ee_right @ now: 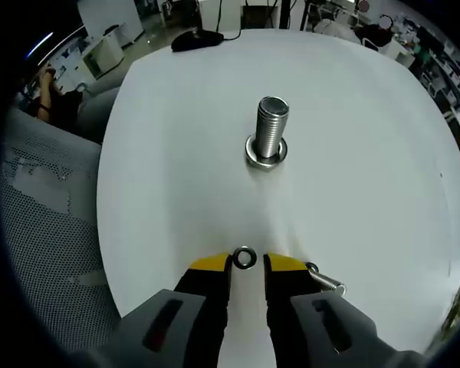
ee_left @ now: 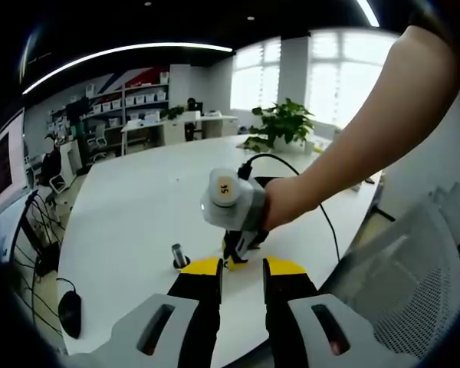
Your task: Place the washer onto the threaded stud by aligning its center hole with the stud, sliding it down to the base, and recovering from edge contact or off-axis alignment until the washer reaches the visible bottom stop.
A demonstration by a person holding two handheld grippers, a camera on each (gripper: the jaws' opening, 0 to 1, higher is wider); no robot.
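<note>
Pinching one washer [ee_right: 244,257] between its yellow-tipped jaws, the right gripper [ee_right: 244,264] hung low over the white table [ee_right: 368,153], short of the single threaded stud [ee_right: 269,130], which stood upright on its base, apart from the washer. One spring [ee_right: 326,280] lay just beside the right jaw. The left gripper [ee_left: 242,268] was spread, holding nothing. One black mouse [ee_left: 69,313] sat near the table's edge, one potted plant [ee_left: 284,124] at the far end.

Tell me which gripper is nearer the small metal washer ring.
Right. The right gripper has the small metal washer ring between its yellow tips, short of the upright threaded steel stud. The left gripper hangs back over the white table's edge.
</note>
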